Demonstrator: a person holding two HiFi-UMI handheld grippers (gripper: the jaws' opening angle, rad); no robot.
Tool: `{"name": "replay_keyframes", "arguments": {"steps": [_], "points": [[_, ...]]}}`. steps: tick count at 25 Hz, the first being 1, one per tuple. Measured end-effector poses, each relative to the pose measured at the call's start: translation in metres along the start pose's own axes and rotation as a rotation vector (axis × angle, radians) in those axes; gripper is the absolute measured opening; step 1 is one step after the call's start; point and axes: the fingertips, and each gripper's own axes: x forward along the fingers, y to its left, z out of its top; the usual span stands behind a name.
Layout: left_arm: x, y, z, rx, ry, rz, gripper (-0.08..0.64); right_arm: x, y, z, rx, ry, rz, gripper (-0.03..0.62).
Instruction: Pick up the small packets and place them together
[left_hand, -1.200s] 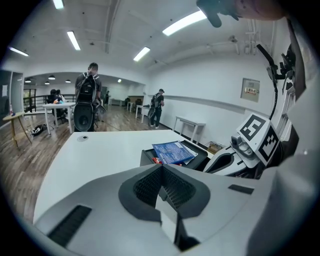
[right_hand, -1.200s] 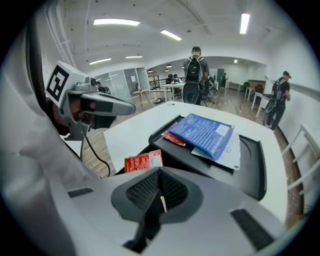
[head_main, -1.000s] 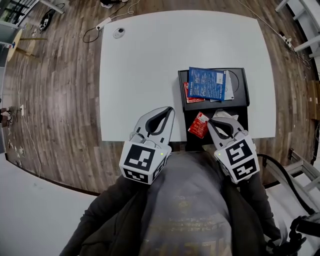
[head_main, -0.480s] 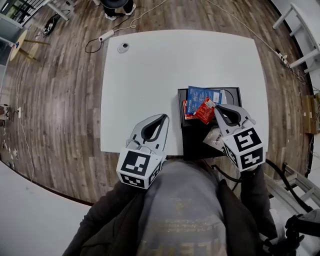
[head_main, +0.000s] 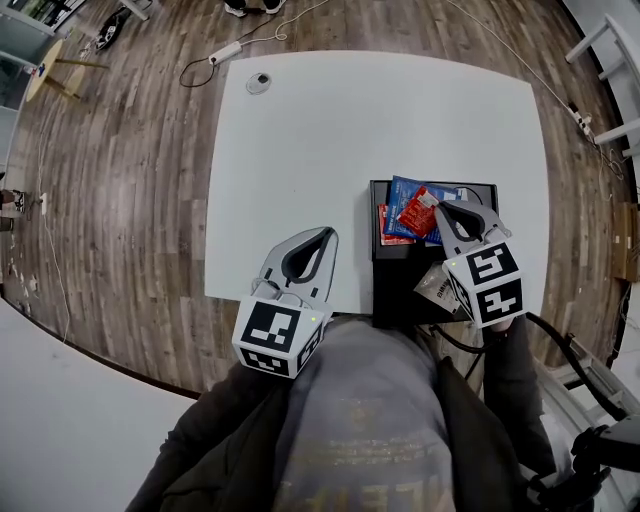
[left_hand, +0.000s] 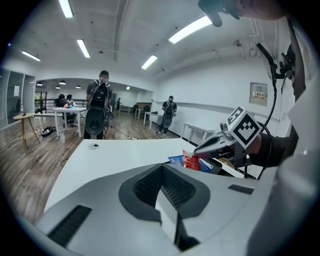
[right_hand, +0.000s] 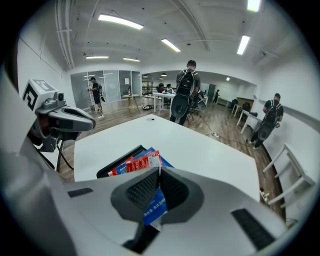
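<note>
Left gripper (head_main: 328, 234) sits low over the near table edge, jaws pressed together with nothing between them. The table (head_main: 330, 150) is white, with a small round disc (head_main: 259, 82) near its far left corner. A black tray (head_main: 392, 290) lies at the near right of the table. At its far end are glossy blue packets (head_main: 402, 190) with white print. A red edge (head_main: 383, 224) peeks out under their left side. Right gripper (head_main: 437, 207) is above the tray, tips pinching one end of the red packet (head_main: 415, 211). That packet is small, flat foil with a pale strip at the end, held over the blue packets and covering part of them; whether it touches them, cannot tell. A silver packet (head_main: 435, 287) lies at the tray's near right, partly hidden by the right gripper. People (right_hand: 186, 95) with backpacks stand beyond the table.
</note>
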Motion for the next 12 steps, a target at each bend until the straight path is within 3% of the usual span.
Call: {"name": "replay_keyframes", "arguments": {"steps": [4, 7, 12], "points": [[0.001, 0.002, -0.003, -0.006, 0.012, -0.001, 0.002, 0.005, -0.002, -0.001, 0.012, 0.01, -0.008, 0.014], [0.001, 0.002, -0.004, -0.008, 0.012, -0.001, 0.002, 0.005, -0.003, -0.002, 0.013, 0.019, -0.007, 0.066], [-0.001, 0.003, -0.003, -0.008, 0.006, -0.003, 0.002, -0.006, -0.009, 0.009, 0.015, -0.026, -0.057, 0.072]]}}
